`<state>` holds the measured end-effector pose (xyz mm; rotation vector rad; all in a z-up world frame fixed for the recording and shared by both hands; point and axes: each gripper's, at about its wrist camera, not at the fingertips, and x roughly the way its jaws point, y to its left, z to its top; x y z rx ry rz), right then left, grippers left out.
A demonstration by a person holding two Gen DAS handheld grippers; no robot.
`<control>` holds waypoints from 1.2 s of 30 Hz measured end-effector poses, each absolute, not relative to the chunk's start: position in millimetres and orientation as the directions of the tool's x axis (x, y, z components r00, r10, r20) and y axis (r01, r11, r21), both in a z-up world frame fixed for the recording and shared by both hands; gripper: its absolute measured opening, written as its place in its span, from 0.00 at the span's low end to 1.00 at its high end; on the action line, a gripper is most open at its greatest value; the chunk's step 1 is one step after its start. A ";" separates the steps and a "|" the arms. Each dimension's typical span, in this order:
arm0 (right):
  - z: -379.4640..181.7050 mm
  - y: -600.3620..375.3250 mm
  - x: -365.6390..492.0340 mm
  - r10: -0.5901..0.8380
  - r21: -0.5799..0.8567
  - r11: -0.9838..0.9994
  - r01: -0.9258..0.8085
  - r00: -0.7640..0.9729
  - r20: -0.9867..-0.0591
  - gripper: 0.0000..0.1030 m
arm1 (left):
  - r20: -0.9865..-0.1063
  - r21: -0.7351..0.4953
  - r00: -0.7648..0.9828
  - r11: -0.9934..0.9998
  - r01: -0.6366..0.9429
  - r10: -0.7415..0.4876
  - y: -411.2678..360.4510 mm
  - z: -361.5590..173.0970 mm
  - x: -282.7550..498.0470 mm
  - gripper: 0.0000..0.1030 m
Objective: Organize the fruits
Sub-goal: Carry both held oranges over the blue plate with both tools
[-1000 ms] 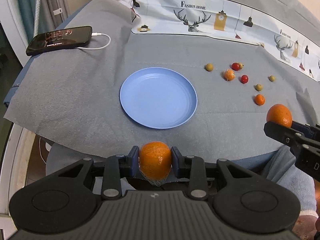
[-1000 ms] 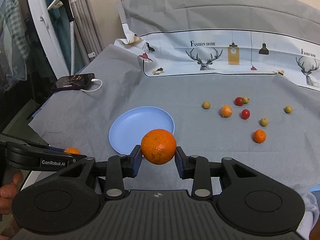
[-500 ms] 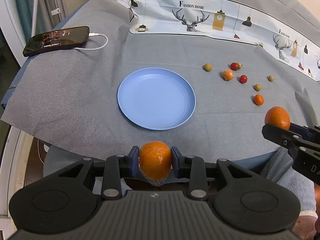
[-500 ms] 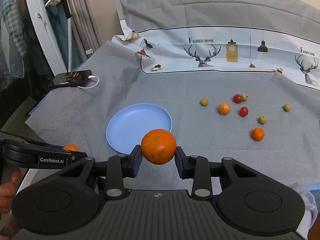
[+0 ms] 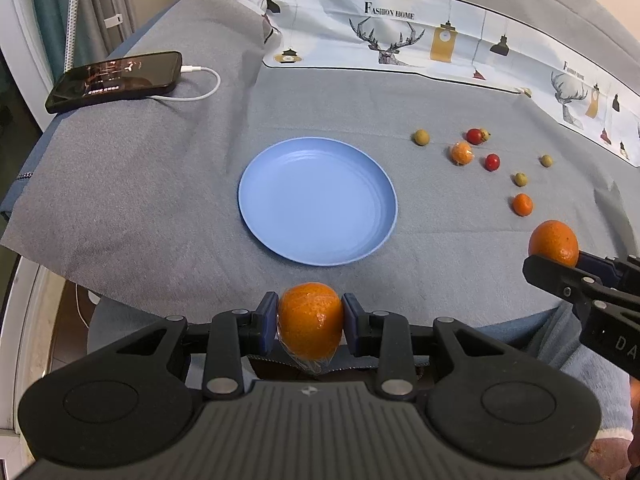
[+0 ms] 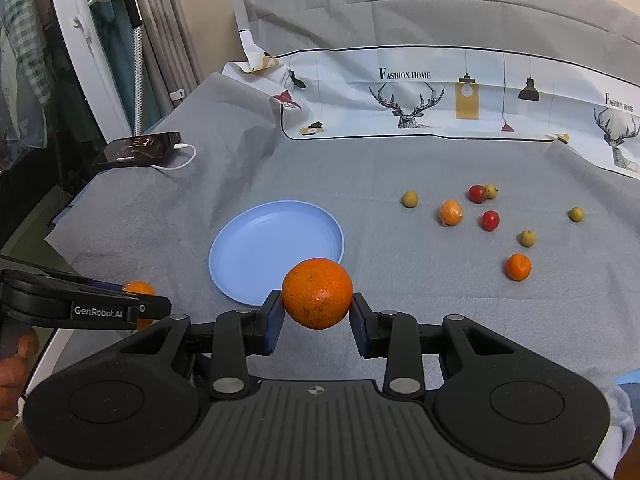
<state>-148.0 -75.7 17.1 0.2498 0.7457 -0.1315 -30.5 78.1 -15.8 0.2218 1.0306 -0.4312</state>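
**A:** If you read the left wrist view from left edge to right, where does the plate lie from each pair of tongs?

**B:** At the upper left sits a phone [image 5: 114, 80] on its cable, well away from everything. Next comes the blue plate [image 5: 256, 184], at the centre of the frame, bare. Straight below it, at the bottom centre, the left tongs [image 5: 310, 322] are pinching a wrapped orange [image 5: 310, 326] between their pads. So the plate lies dead ahead of them, along the line of the fingers, near.

**A:** And further right?

**B:** The small loose fruits [image 5: 490, 162] are scattered at the centre right, well apart from the plate. Below them, at the right edge, the right tongs [image 5: 554, 250] come in from the side, pinching a rough-skinned orange [image 5: 554, 242].

**A:** Does the right wrist view agree?

**B:** Yes. There the left tongs [image 6: 140, 302] show at the lower left with their orange mostly hidden behind the finger. The plate [image 6: 232, 248] sits left of centre, and the right tongs [image 6: 318, 304], closed on their orange [image 6: 318, 298], point just past its right rim. For them the plate lies ahead and to the left.

**A:** Which side is better placed?

**B:** The left, I judge: a plain push forward should carry its orange over the plate, while the right must also swing leftward. Both oranges hang above the table [image 6: 360, 168], neither over the plate yet.
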 end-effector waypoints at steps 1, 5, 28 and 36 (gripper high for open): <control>16.9 -75.3 -146.0 -0.032 0.174 0.963 0.206 0.729 -0.684 0.36 | -0.863 -0.020 0.444 0.896 0.443 -0.239 77.9 -15.3 -28.3 0.36; 14.5 -75.7 -136.6 -0.029 0.169 0.965 0.198 0.726 -0.687 0.36 | -0.859 -0.019 0.453 0.901 0.434 -0.237 77.2 -14.0 -17.5 0.36; -42.6 -79.6 -47.3 0.029 0.171 0.972 0.162 0.638 -0.769 0.36 | -0.911 0.029 0.383 0.902 0.430 -0.153 41.1 -72.5 74.2 0.36; -71.6 -79.1 -10.8 0.043 0.156 0.978 0.138 0.599 -0.799 0.36 | -0.928 0.065 0.357 0.896 0.439 -0.108 27.2 -104.3 102.0 0.36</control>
